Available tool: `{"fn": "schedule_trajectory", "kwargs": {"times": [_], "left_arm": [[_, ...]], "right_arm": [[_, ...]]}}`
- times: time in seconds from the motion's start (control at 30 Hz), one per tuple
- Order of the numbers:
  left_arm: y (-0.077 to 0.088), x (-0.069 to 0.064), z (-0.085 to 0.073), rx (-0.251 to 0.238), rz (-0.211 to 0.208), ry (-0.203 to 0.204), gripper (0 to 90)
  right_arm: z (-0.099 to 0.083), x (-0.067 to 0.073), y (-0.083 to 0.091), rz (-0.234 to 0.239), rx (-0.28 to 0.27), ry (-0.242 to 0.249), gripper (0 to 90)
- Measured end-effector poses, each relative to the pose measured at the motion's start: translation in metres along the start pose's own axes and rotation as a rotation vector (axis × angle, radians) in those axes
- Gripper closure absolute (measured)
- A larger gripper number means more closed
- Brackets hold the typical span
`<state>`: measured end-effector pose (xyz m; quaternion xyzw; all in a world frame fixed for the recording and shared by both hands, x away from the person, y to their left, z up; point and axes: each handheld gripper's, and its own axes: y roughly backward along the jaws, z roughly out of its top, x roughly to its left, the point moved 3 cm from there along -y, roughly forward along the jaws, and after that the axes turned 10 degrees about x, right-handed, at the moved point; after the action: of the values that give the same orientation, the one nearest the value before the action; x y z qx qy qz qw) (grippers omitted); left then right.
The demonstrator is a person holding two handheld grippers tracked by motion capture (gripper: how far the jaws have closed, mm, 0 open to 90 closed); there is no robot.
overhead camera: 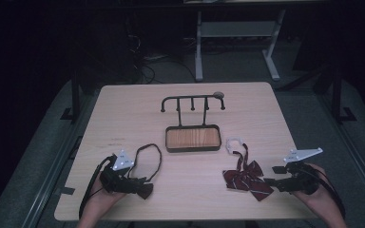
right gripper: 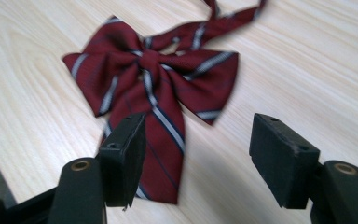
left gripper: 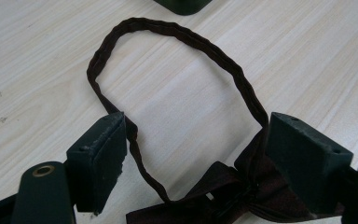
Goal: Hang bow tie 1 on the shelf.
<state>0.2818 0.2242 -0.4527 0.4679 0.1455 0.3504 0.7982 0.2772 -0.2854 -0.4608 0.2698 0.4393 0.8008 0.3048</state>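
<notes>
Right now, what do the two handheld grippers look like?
Both are black. The left gripper and right gripper each carry a pale grey three-cornered plate on top and trail black cables. Each has two blocky black jaws on arms with brass-ringed holes.

A dark bow tie with looped strap lies flat near-left; a striped red bow tie lies near-right.
</notes>
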Motion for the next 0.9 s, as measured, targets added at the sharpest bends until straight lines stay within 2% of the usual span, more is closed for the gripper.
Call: {"fn": "schedule_trajectory", "kwargs": {"times": [0.33,0.67,0.8,0.9], "left_arm": [[0.004,0.002,-0.002,-0.006,0.007,0.011,20.7],[0.005,0.003,-0.002,-0.01,0.009,0.009,20.7],[0.006,0.004,-0.002,-0.013,0.008,0.01,20.6],[0.007,0.004,-0.003,-0.014,0.009,0.014,20.5]], "right_arm": [[0.025,0.016,0.002,0.005,0.032,0.063,37.5],[0.045,0.015,0.006,0.015,0.066,0.076,40.3],[0.051,0.015,0.005,0.016,0.09,0.075,44.4],[0.056,0.014,0.002,0.014,0.104,0.085,44.1]]}}
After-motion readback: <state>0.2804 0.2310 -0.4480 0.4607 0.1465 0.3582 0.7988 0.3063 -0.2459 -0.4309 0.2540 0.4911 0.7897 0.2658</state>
